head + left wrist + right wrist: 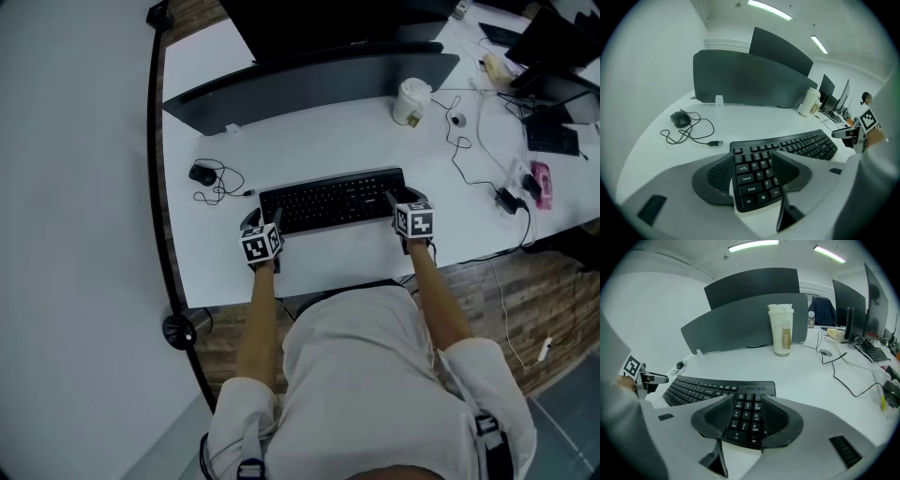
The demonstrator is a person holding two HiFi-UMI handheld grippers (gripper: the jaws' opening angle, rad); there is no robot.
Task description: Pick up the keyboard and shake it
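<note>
A black curved keyboard (333,200) lies flat on the white desk (319,131) in front of the person. My left gripper (267,225) stands at its front left corner. In the left gripper view the keyboard's left end (754,178) shows between the wide jaws of my left gripper (750,164), with no pinch visible. At the front right corner is my right gripper (399,201). The number pad (745,416) sits between the jaws of my right gripper (746,408), whose pads lie over the keys, a little narrower, without a visible squeeze.
A black mouse (202,173) with a loose coiled cable lies left of the keyboard. A paper cup (411,100) stands behind it on the right, before a dark partition (309,84). Cables (469,141) and another keyboard (551,139) lie at the far right.
</note>
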